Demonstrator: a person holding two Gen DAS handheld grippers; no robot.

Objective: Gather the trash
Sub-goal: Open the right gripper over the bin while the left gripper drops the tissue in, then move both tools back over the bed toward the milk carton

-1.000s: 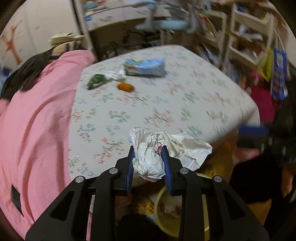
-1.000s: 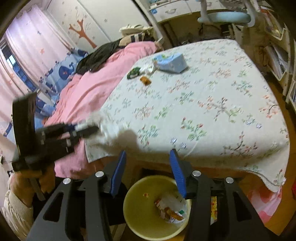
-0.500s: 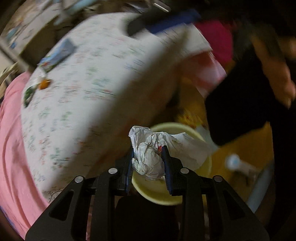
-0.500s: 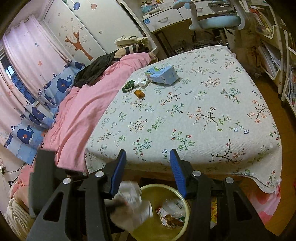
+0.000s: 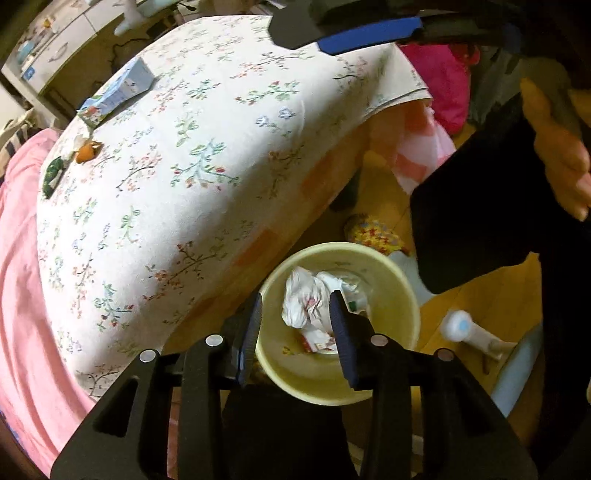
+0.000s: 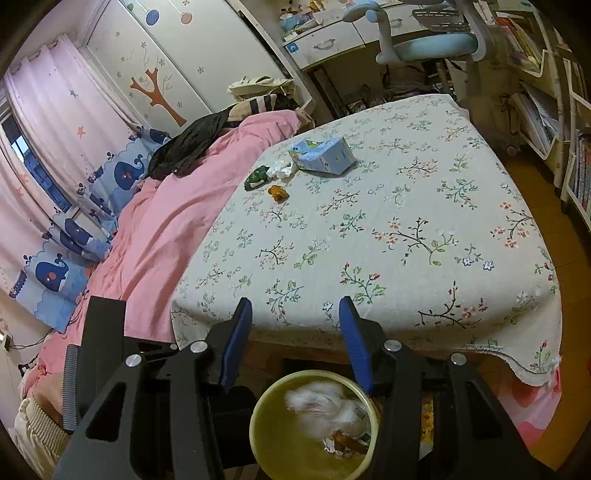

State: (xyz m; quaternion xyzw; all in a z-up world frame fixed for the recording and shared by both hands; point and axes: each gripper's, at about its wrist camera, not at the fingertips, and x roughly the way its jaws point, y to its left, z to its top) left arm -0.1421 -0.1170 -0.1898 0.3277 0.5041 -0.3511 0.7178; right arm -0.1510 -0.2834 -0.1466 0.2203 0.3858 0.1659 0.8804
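My left gripper [image 5: 295,325] points down over a yellow bin [image 5: 408,291] on the floor at the bed's foot. Its jaws are opening, and the crumpled white paper [image 5: 308,302] sits below them inside the bin, free of the pads. My right gripper [image 6: 295,317] hangs open and empty above the same bin [image 6: 258,435], where the paper [image 6: 321,402] shows blurred. One of its blue fingers [image 5: 369,35] crosses the top of the left wrist view. On the flowered bedspread [image 6: 406,221] lie a green wrapper [image 6: 258,177], an orange scrap [image 6: 277,192] and a white tissue wad [image 6: 282,170].
A blue tissue box [image 6: 325,155] lies by the scraps. A pink quilt [image 6: 166,229] covers the bed's left side. A person's hand [image 5: 557,155] shows at right. A white hand fan [image 5: 465,330] and a flowered slipper [image 5: 373,232] lie on the wooden floor. Desk chair [image 6: 436,48] and shelves stand beyond.
My left gripper swung from above the bed to over the bin and tipped downward. Its jaws parted and the paper dropped into the bin. The right gripper stayed put.
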